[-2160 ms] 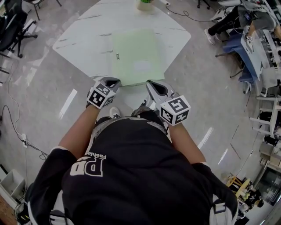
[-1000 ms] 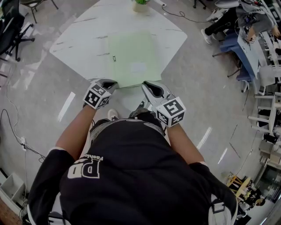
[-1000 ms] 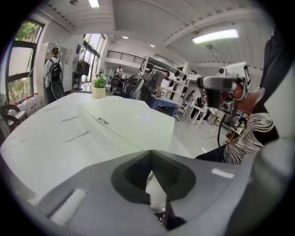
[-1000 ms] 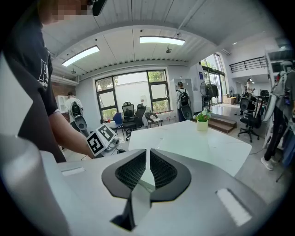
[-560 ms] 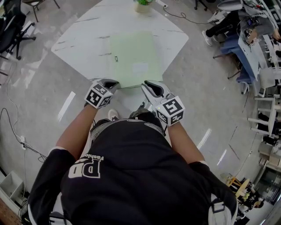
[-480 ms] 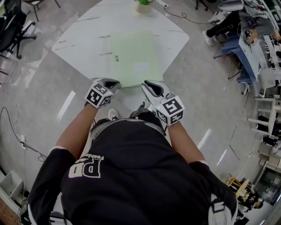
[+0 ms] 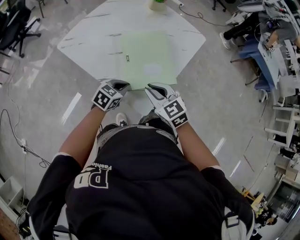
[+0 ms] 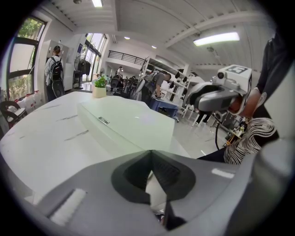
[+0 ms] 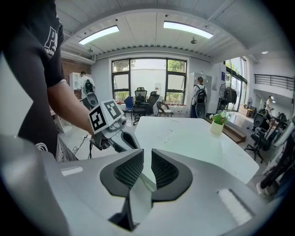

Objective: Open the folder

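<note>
A pale green folder [image 7: 144,58] lies shut and flat on the white table [image 7: 89,40], a small label [image 7: 126,58] on its left side. My left gripper [image 7: 120,86] sits at the folder's near left corner; its jaws meet at the tips, shut on nothing. My right gripper [image 7: 153,88] hovers at the near edge, right of the middle, with a narrow gap between its jaws and nothing in it. In the left gripper view the folder [image 8: 133,122] stretches ahead of the left gripper [image 8: 150,152]. From the right gripper [image 9: 147,154] the folder [image 9: 184,138] lies just beyond.
A potted plant [image 7: 157,3] stands at the table's far edge. Office chairs [image 7: 14,28] are at the far left. People sit at desks [image 7: 262,42] to the right. A cable [image 7: 18,136] runs over the grey floor at the left.
My right gripper has shifted left along the folder's near edge, closer to the left gripper. The left gripper has hardly moved. The folder lies as before.
</note>
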`<state>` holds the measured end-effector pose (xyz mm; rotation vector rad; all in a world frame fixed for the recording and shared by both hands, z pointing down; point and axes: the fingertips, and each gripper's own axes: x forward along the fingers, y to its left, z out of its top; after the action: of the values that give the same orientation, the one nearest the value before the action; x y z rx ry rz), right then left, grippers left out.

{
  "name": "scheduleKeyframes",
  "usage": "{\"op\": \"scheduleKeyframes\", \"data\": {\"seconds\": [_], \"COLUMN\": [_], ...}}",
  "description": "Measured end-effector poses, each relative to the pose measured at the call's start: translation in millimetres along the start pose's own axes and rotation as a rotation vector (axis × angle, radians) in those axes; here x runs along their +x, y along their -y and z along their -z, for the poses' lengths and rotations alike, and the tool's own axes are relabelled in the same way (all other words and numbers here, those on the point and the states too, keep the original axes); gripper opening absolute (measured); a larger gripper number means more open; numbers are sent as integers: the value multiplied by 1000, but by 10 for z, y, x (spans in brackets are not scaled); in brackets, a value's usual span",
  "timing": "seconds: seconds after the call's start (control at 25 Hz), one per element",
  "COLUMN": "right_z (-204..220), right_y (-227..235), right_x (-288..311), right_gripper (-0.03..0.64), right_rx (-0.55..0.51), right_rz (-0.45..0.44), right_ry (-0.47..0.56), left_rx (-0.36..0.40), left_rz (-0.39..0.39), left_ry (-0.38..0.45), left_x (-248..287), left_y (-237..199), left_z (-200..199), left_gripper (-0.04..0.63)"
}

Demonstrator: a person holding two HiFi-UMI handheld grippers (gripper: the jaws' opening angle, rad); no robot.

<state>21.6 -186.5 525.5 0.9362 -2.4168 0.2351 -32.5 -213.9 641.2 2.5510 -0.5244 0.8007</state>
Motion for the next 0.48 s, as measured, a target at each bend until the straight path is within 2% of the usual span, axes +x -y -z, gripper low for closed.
{"op": "scheduleKeyframes", "data": {"seconds": [0.2,0.48], "right_z": [202,468], "right_y": [-155,-304], "right_x": [290,613], "right_gripper": [35,35], "right_rx": [-89,-145], "right_rz": [-47,-87], "right_ry": [-85,-186], "left_rx": [-9,-6], "left_rz": [0,1], "left_ry": [2,-7], "left_x": [14,6], "left_y": [-8,6], "left_z": [0,-13], "left_gripper": [49,49]}}
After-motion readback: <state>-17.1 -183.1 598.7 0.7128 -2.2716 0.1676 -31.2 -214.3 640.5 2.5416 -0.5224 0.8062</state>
